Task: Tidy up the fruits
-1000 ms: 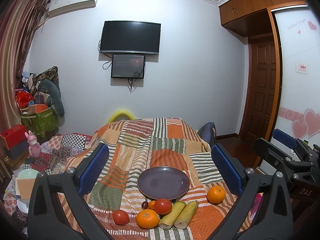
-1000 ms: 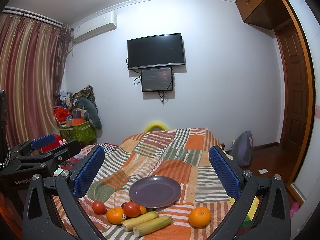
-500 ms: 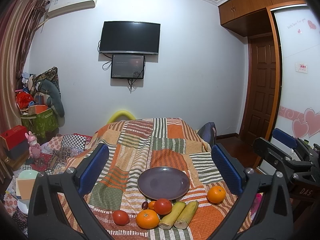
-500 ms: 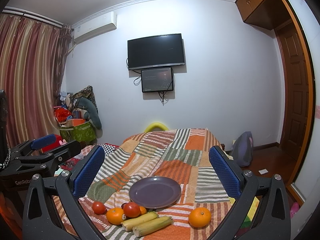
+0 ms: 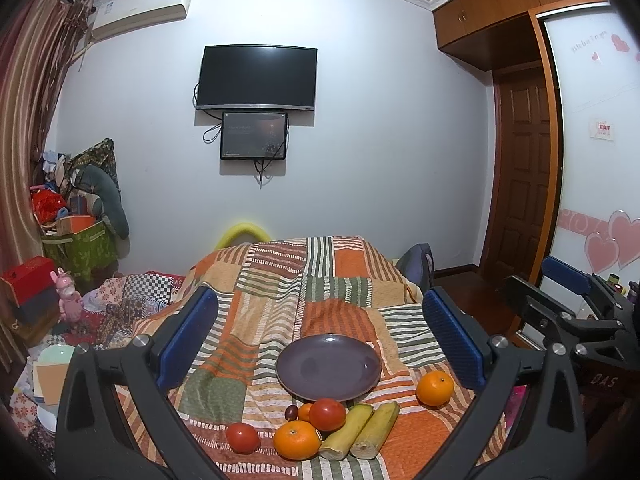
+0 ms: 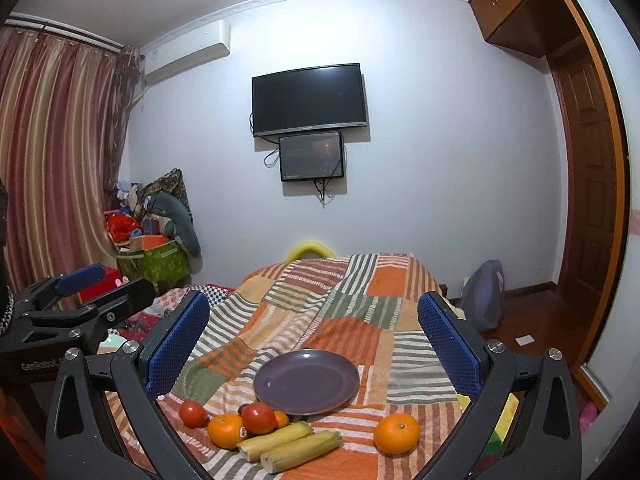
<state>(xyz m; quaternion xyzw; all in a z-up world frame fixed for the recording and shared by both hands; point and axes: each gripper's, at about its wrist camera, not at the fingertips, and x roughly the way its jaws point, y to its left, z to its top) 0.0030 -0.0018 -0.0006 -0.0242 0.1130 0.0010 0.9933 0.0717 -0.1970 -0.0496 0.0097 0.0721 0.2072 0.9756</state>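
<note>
Fruit sits in a loose row on the striped blanket [image 5: 280, 312], all on the near side of the empty purple plate [image 5: 328, 366]. Cluster just in front of the plate's near rim: red tomato [image 5: 327, 414], big orange [image 5: 297, 439], a small orange and a dark grape-like thing tucked behind them, second tomato [image 5: 242, 437] off to the left. Two yellow-green stalk pieces [image 5: 362, 426] lie side by side, touching; long axes run near-left to far-right, diagonal to both grippers' line of sight. A lone orange [image 6: 396, 432] sits apart on the right.

Key relation: everything is ahead of and below the fingers, none of it between them yet. Left gripper [image 5: 320, 344] is centred on the plate and cluster; right gripper [image 6: 312, 346] also frames the plate, with the lone orange low and close to its right finger [image 6: 448, 348]. I'd judge the right one nearer that orange, the left nearer the tomatoes.

Both grippers spread wide, holding nothing, hovering above the bed.

Stalks would need a wrist turn to grip across their width.
</note>
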